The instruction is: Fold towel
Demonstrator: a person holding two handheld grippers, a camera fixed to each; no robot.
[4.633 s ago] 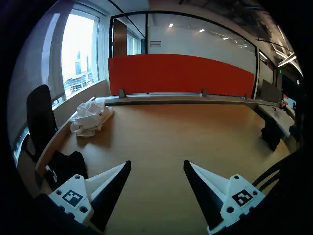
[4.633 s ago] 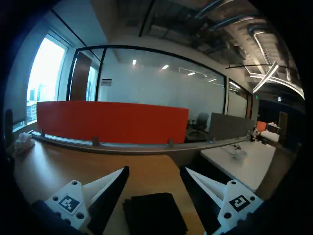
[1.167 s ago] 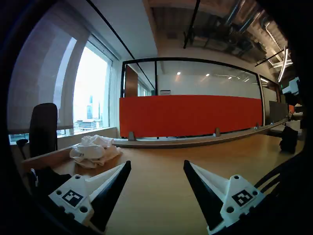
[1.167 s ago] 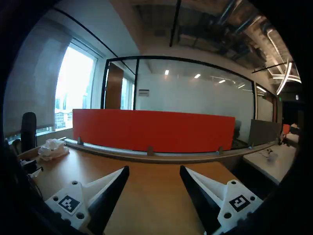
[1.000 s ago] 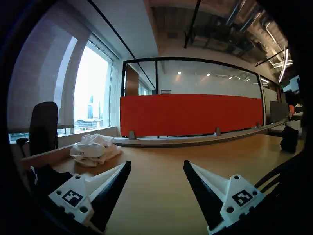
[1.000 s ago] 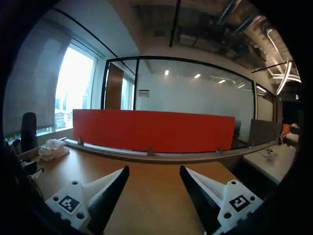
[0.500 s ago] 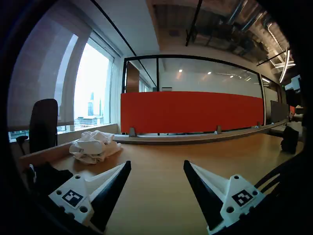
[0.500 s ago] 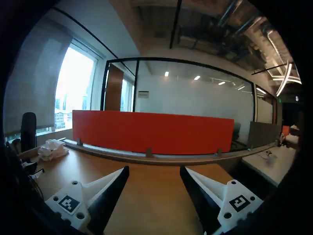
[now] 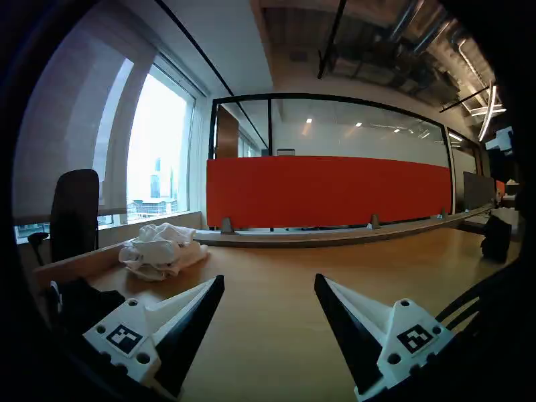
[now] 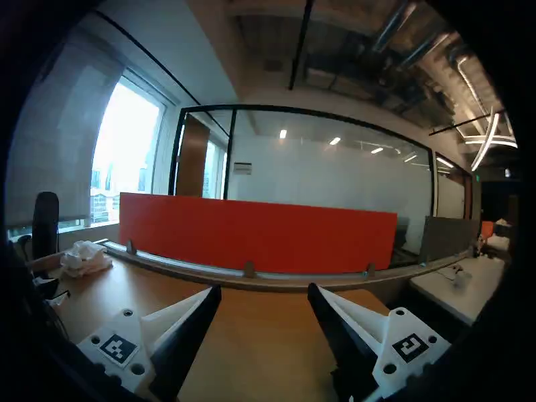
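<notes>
A crumpled white towel (image 9: 161,250) lies in a heap on the wooden desk (image 9: 281,281), at its far left by the window. My left gripper (image 9: 269,285) hangs low over the desk, open, with nothing between its fingers, and the towel sits well ahead and to its left. In the right gripper view the same towel (image 10: 84,259) is small at the far left. My right gripper (image 10: 264,295) is open and empty over the bare desk (image 10: 268,335).
An orange divider panel (image 9: 328,191) stands along the desk's far edge. A black office chair (image 9: 74,214) is at the left by the window. A dark object (image 9: 496,238) rests at the desk's right end. A white desk (image 10: 455,288) stands to the right.
Both views have tilted up from the desk since the earliest frames. In the last second the right gripper view drifted slightly further up; the left barely moved. Both grippers stayed open.
</notes>
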